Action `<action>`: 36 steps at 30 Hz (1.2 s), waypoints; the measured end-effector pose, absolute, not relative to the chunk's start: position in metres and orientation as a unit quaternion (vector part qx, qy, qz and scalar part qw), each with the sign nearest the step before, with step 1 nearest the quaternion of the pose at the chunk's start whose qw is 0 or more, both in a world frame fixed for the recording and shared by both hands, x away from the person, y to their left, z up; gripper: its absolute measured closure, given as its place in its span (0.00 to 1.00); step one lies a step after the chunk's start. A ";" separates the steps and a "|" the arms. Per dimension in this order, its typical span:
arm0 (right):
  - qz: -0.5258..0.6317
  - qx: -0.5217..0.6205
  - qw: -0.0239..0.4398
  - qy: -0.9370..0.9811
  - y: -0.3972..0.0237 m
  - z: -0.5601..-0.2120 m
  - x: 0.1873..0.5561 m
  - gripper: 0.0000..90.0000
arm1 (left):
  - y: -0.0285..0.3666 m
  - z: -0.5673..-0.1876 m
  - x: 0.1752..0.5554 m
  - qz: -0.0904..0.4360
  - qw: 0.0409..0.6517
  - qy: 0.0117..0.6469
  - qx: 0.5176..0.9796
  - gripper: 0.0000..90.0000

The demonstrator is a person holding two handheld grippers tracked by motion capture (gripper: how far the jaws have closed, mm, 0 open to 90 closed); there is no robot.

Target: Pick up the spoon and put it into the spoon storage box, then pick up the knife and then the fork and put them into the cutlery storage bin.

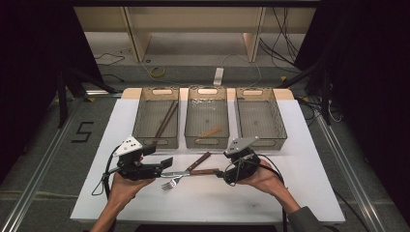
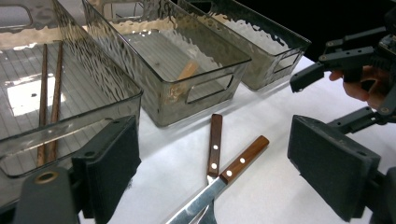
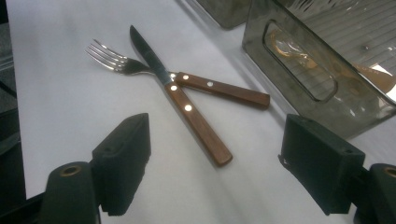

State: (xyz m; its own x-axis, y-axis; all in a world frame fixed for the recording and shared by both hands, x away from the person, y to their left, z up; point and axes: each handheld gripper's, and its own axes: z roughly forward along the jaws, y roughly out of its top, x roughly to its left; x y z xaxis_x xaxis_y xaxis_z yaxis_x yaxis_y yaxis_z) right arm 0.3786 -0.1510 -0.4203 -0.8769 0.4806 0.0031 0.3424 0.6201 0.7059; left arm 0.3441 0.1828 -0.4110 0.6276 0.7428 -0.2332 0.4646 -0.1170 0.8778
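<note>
A knife (image 1: 209, 171) and a fork (image 1: 199, 161), both with wooden handles, lie crossed on the white table (image 1: 251, 198) in front of the bins. My left gripper (image 1: 162, 158) is just left of them, open and pointing right. My right gripper (image 1: 226, 172) is open at the knife's handle end, pointing left. In the left gripper view the empty gripper (image 2: 219, 168) frames the knife handle (image 2: 245, 158) and the fork handle (image 2: 215, 144), with the right gripper (image 2: 322, 98) beyond. In the right gripper view the gripper (image 3: 223, 161) faces the knife (image 3: 198, 123), which lies over the fork (image 3: 224, 91).
Three grey see-through bins stand in a row at the back. The left bin (image 1: 155, 143) holds brown chopsticks (image 1: 166, 121). In the middle bin (image 1: 207, 144) lies a small wooden piece (image 1: 211, 131). The right bin (image 1: 261, 92) looks empty. Cables run across the floor behind the table.
</note>
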 end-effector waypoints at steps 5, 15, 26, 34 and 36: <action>0.364 0.221 0.089 0.901 -0.144 -0.419 0.383 0.28 | 0.183 -0.412 0.340 0.135 0.523 0.405 0.738 0.18; 0.350 0.208 0.084 0.910 -0.133 -0.422 0.389 0.29 | 0.183 -0.412 0.334 0.147 0.527 0.393 0.740 0.17; 0.333 0.196 0.068 0.920 -0.120 -0.428 0.398 0.35 | 0.188 -0.412 0.330 0.152 0.527 0.401 0.733 0.17; 0.320 0.179 0.059 0.929 -0.110 -0.433 0.402 0.43 | 0.185 -0.411 0.329 0.162 0.522 0.390 0.741 0.17; 0.309 0.178 0.054 0.933 -0.106 -0.437 0.403 0.45 | 0.185 -0.411 0.328 0.165 0.524 0.389 0.740 0.17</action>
State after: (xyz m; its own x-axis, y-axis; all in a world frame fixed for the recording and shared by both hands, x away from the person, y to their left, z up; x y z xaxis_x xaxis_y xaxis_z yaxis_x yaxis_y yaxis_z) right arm 0.4028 -0.1064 -0.4368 -0.9307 0.3657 0.0097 0.2990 0.7451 0.5962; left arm 0.3280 0.1849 -0.4110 0.6425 0.7485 -0.1640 0.4031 -0.1481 0.9031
